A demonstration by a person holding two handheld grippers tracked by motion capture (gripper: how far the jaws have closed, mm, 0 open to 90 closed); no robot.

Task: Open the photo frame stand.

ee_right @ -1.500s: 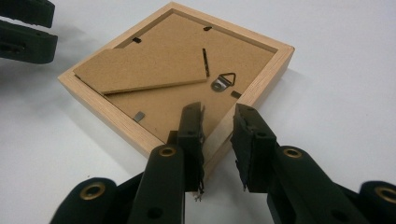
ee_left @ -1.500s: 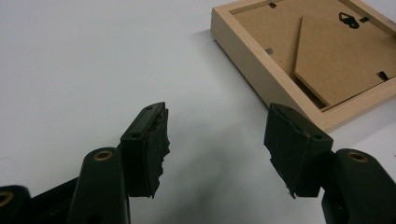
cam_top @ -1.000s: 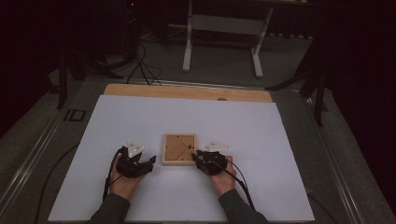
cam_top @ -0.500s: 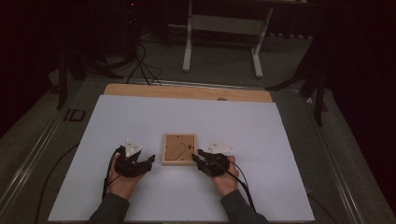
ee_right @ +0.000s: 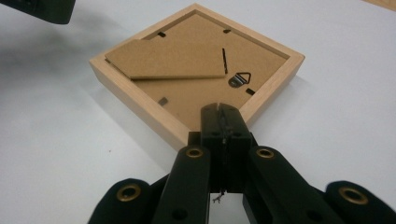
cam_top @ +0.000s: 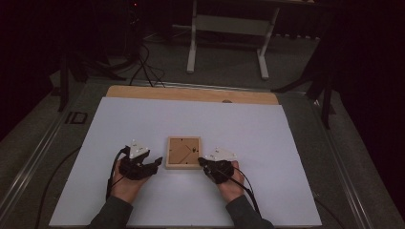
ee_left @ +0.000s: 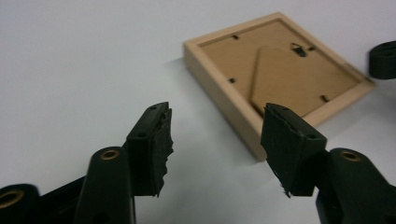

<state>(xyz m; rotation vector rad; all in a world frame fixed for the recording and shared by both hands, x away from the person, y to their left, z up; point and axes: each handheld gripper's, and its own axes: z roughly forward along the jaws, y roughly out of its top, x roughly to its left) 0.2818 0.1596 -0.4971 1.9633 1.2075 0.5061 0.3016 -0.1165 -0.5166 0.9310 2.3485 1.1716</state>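
Compared with a second ago I see very little change on the table: both hands sit where they were, either side of the picture frame (cam_top: 183,152), which has not shifted on the white sheet (cam_top: 267,138). What has changed is in the jaws. My left gripper (cam_top: 152,166) has just been closing a little, yet its jaws are released and wide, with nothing between them. My right gripper (cam_top: 202,162) has just been closing too, and its jaws are now clenched tight together, with nothing I can make out between the pads.

On the left, my left hand (cam_top: 125,183) lies low on the sheet, its gripper pointing toward the frame's near left corner, which sits just ahead of the right-hand jaw in the left gripper view. The pads (ee_left: 152,149) are black, worn and ragged at the edges.

In the middle, the frame lies face down, a square of pale wood with a brown fibreboard back, a folded-flat easel stand (ee_right: 170,59) and a small metal hanger (ee_right: 238,79).

On the right, my right hand (cam_top: 230,187) rests level, the shut tips meeting right at the frame's near corner; I cannot tell whether they touch the wood.
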